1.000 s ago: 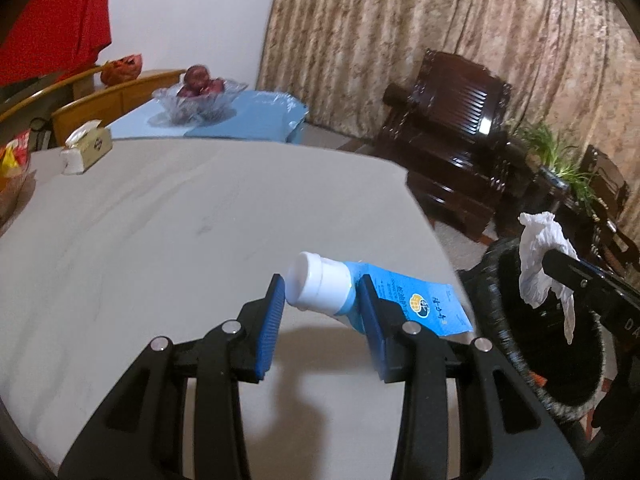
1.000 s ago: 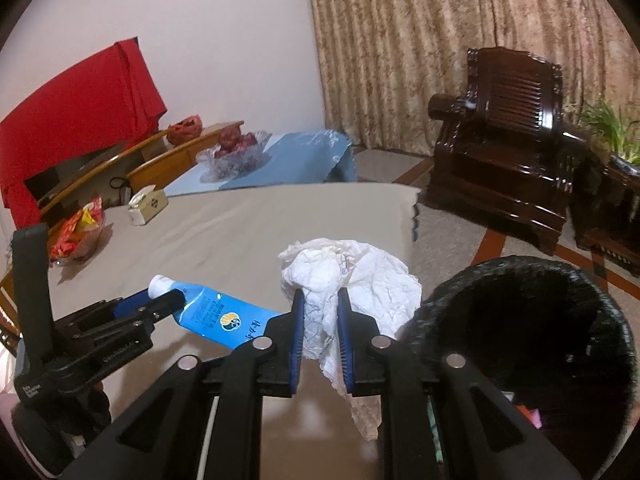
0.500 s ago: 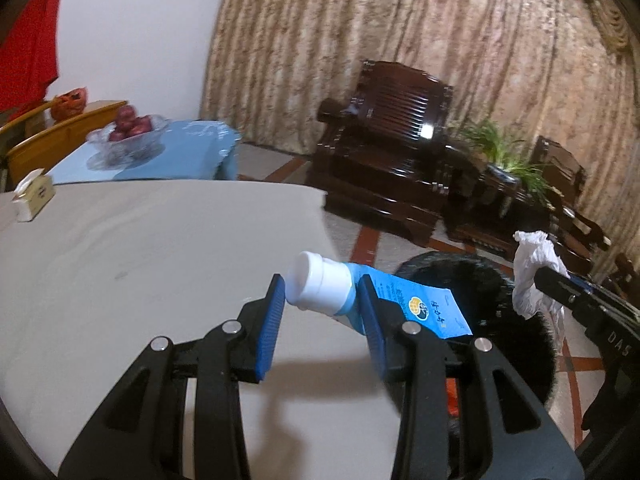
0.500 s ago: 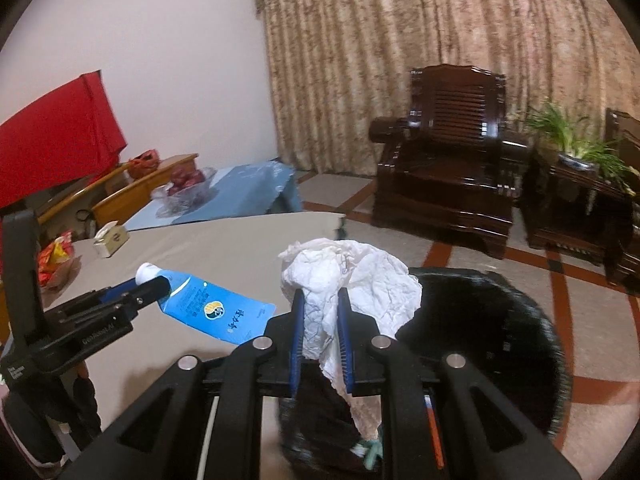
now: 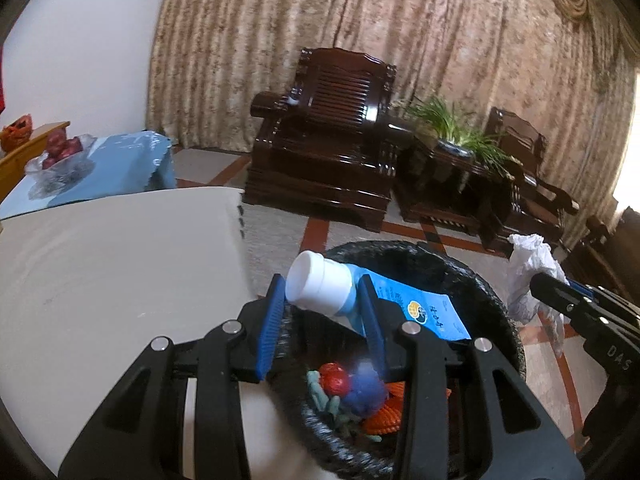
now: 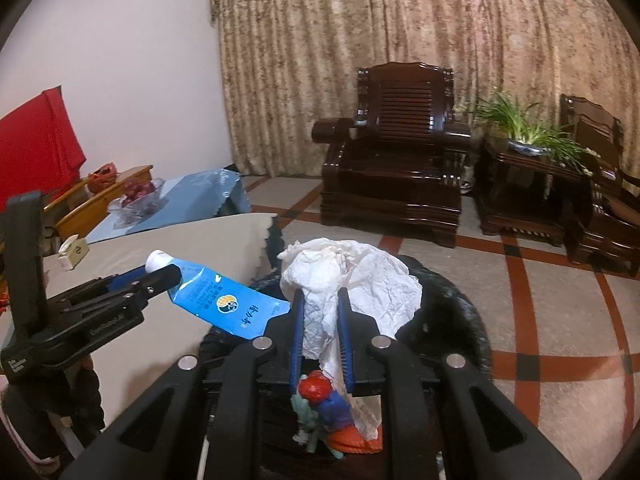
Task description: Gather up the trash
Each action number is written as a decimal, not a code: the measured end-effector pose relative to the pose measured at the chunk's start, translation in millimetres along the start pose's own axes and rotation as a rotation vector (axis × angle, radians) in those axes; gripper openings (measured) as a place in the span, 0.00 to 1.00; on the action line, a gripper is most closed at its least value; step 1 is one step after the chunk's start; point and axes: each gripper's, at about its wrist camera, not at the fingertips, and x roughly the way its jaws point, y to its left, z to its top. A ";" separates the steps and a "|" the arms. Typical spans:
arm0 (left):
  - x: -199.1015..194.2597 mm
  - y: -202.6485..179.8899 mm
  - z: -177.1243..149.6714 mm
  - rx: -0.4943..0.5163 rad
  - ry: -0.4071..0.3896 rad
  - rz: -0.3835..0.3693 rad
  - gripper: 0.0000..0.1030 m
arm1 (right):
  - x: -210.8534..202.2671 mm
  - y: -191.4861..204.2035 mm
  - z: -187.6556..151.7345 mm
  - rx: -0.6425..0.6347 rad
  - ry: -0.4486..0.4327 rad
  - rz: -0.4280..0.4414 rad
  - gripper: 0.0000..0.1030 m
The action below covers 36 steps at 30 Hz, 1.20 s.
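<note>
My left gripper point(image 5: 322, 294) is shut on a blue tube with a white cap point(image 5: 320, 286) and holds it over the black trash bin point(image 5: 492, 304). The tube also shows in the right wrist view point(image 6: 224, 300). My right gripper point(image 6: 322, 312) is shut on a crumpled white tissue point(image 6: 360, 276) and holds it above the same bin point(image 6: 464, 320). The tissue shows at the right of the left wrist view point(image 5: 528, 264). Red, blue and orange scraps point(image 5: 352, 388) lie in the bin.
The beige-covered table point(image 5: 120, 264) lies to the left, its edge beside the bin. A glass fruit bowl point(image 5: 60, 160) stands on a blue cloth further back. Dark wooden armchairs point(image 5: 332, 152) and a potted plant point(image 5: 452, 124) stand before the curtain.
Both grippers have swung right from over the table to above the bin, each still holding its item. The bin's contents have come into view.
</note>
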 end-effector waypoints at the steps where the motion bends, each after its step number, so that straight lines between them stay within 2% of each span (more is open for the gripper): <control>1: 4.9 -5.8 -0.8 0.010 0.006 -0.005 0.35 | -0.2 -3.1 -1.0 0.003 0.001 -0.004 0.15; 11: 37.5 -32.4 -15.8 0.065 0.064 -0.019 0.34 | 9.0 -35.8 -21.7 0.046 0.049 -0.039 0.15; 14: 48.3 -37.0 -20.4 0.073 0.084 -0.014 0.30 | 16.6 -41.9 -29.9 0.060 0.068 -0.040 0.15; 19: 70.2 -40.4 -28.5 0.085 0.139 -0.011 0.30 | 34.6 -52.0 -39.1 0.069 0.104 -0.050 0.16; 22: 79.5 -39.2 -30.6 0.066 0.168 -0.015 0.32 | 46.3 -57.8 -45.7 0.084 0.137 -0.060 0.31; 23: 81.0 -38.0 -31.4 0.060 0.172 -0.015 0.38 | 47.3 -56.7 -47.4 0.084 0.140 -0.064 0.34; 24: 81.8 -38.1 -32.3 0.058 0.174 -0.013 0.49 | 48.2 -57.1 -48.8 0.084 0.142 -0.067 0.41; 27: 81.0 -34.5 -32.1 0.058 0.167 -0.013 0.56 | 48.2 -58.8 -51.0 0.085 0.142 -0.071 0.50; 29: 78.5 -31.6 -32.0 0.054 0.164 -0.014 0.62 | 46.0 -59.2 -51.7 0.086 0.137 -0.079 0.65; 30: 76.8 -31.9 -31.2 0.053 0.160 -0.012 0.64 | 45.4 -59.6 -50.6 0.088 0.133 -0.087 0.76; 31: 73.7 -30.9 -29.9 0.054 0.154 -0.011 0.70 | 42.9 -59.7 -50.0 0.092 0.125 -0.095 0.82; 33: 68.0 -31.6 -27.1 0.058 0.147 -0.011 0.79 | 38.6 -59.9 -47.9 0.095 0.113 -0.097 0.90; 36: 56.2 -29.7 -21.1 0.061 0.127 -0.003 0.86 | 31.9 -57.1 -44.6 0.090 0.103 -0.094 0.94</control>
